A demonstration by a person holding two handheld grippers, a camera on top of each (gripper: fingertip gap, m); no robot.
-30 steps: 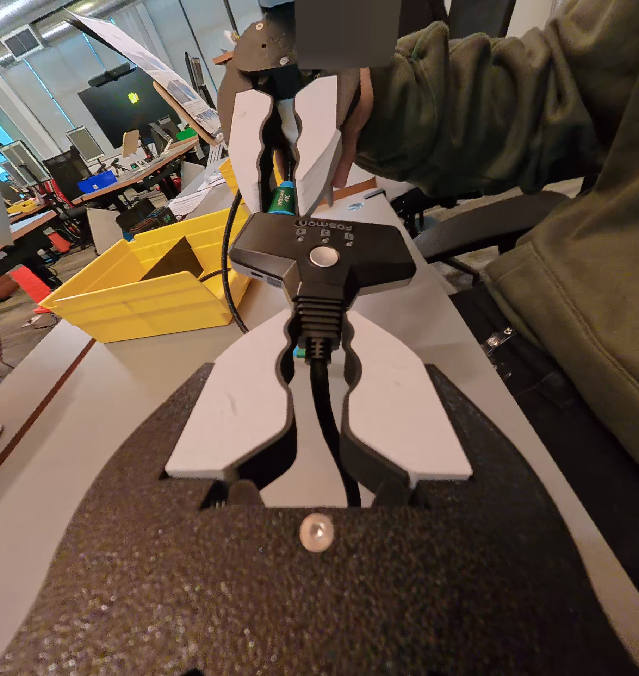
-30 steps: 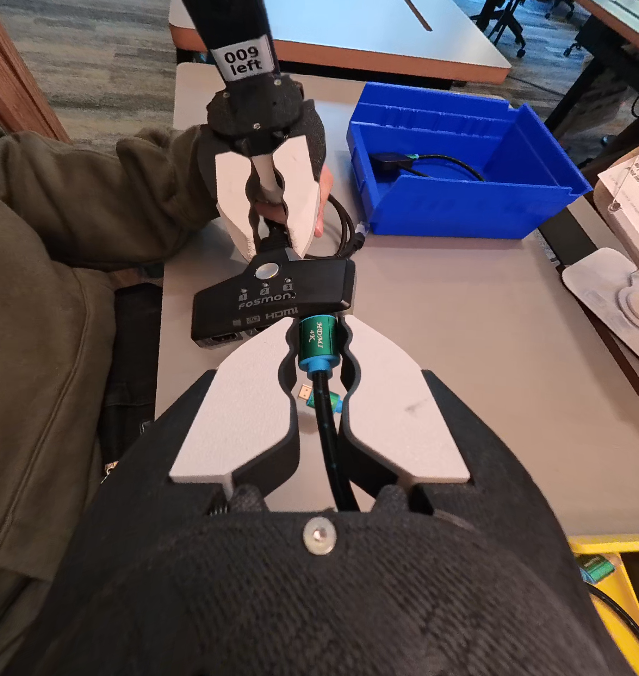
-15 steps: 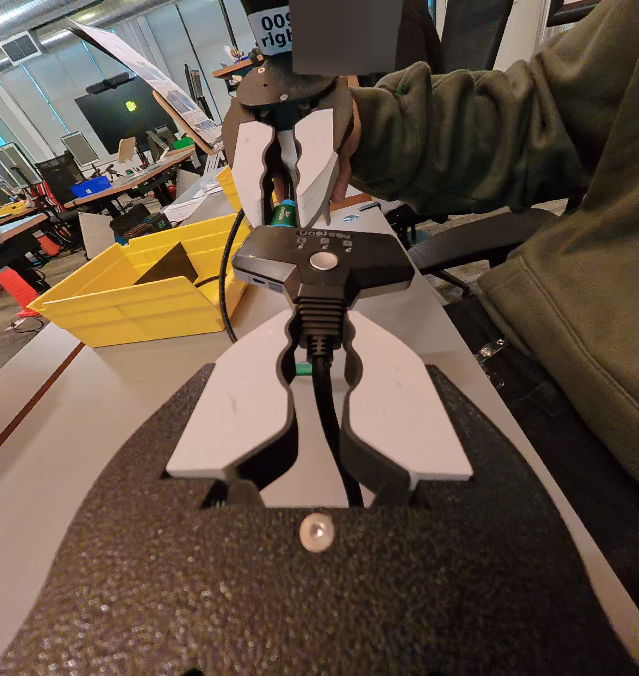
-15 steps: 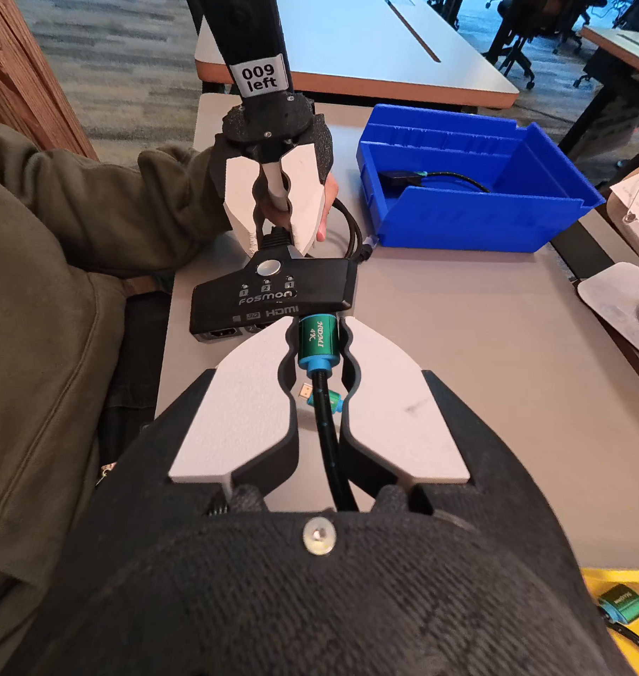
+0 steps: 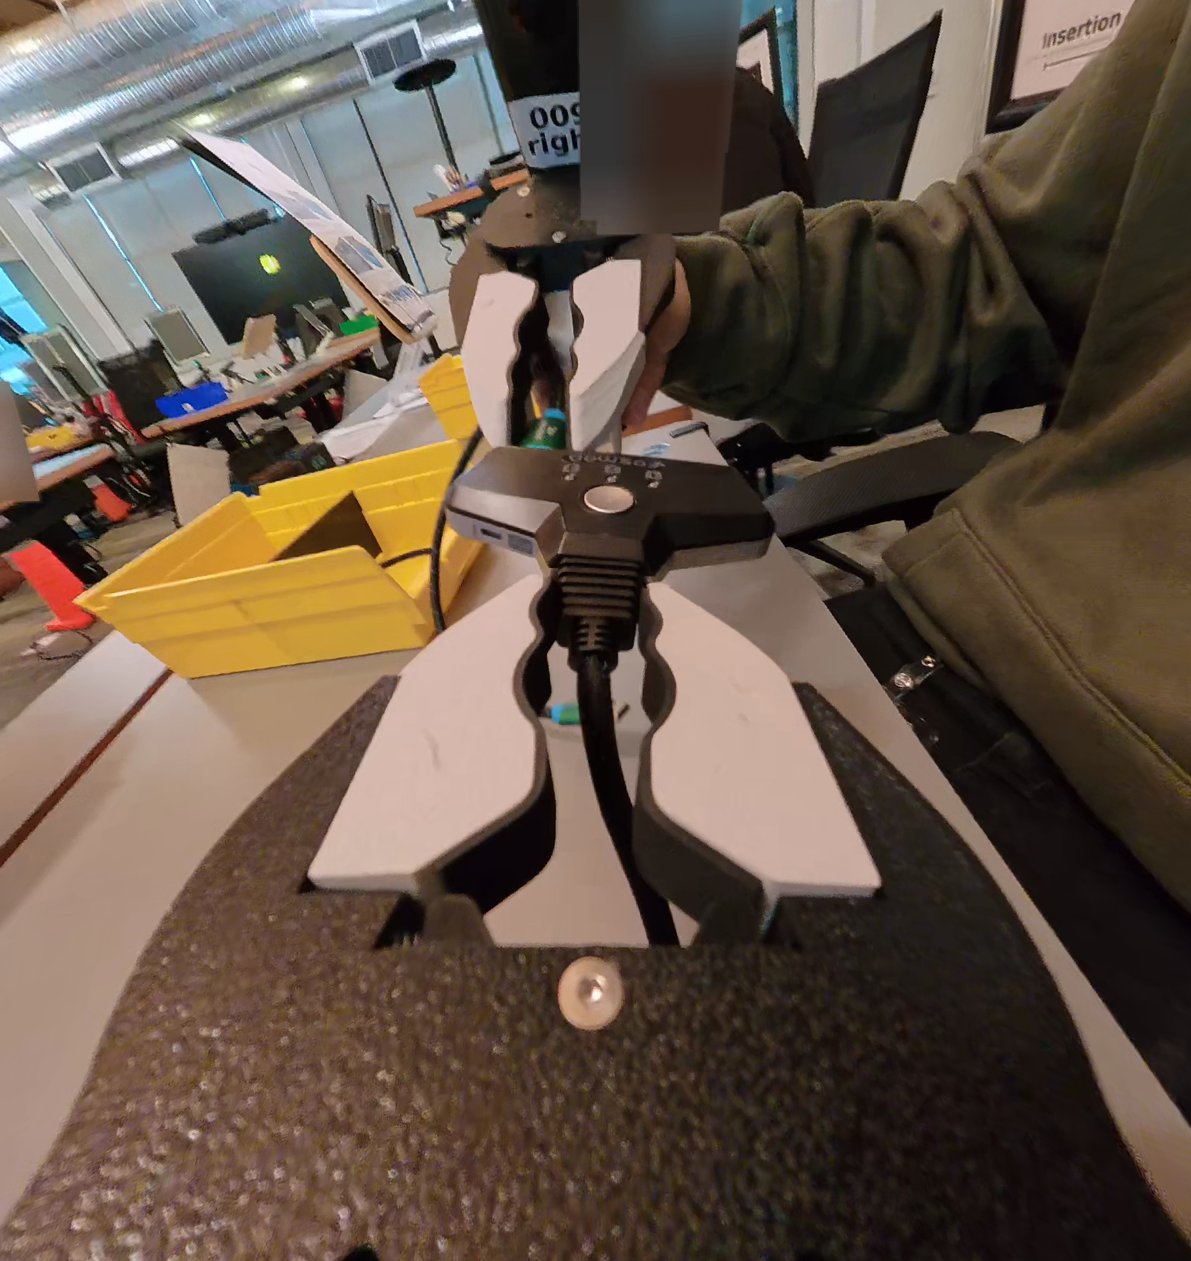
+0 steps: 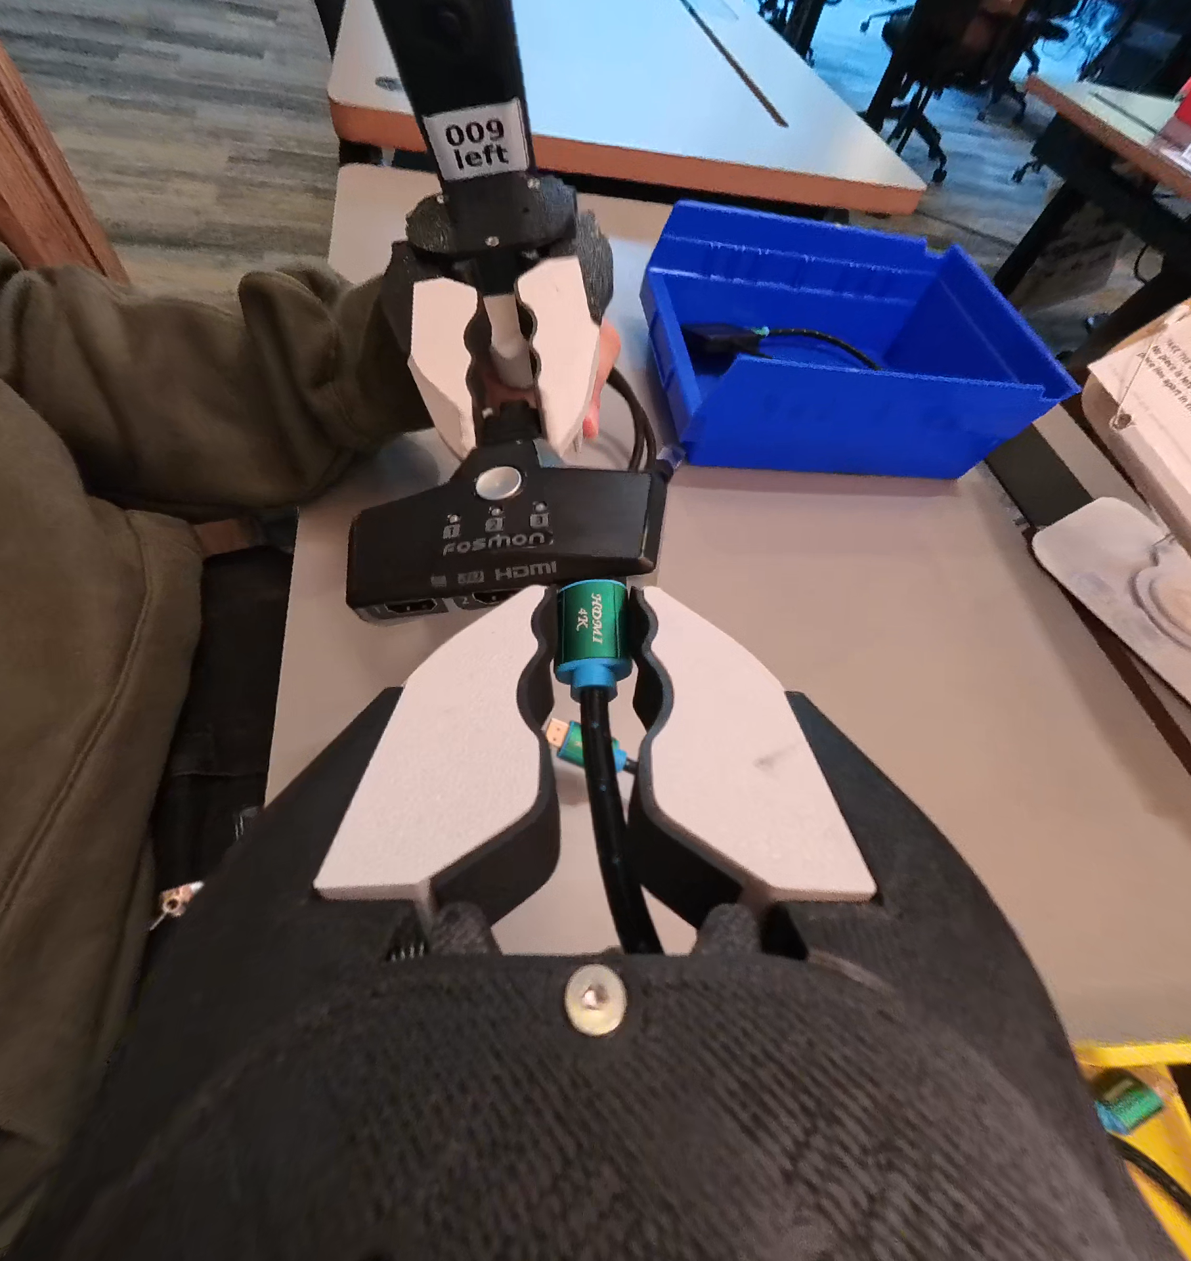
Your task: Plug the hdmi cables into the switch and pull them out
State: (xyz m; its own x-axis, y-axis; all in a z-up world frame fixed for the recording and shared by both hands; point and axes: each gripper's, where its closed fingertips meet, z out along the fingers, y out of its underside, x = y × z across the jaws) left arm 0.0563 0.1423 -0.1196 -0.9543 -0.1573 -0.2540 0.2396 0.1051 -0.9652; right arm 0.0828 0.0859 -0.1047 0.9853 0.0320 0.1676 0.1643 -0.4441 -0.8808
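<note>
Switch (image 6: 511,539) above grey table (image 6: 852,655), open-plan office, blue bin (image 6: 852,382)

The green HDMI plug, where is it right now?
In the right wrist view, the green HDMI plug sits centre frame, clamped in the right claw, its tip at the black switch, beside two empty ports.

Switch (image 6: 511,539) and both tongs lifted higher off worktop (image 6: 852,682); green plug (image 6: 589,631) now seated at its port.
</note>
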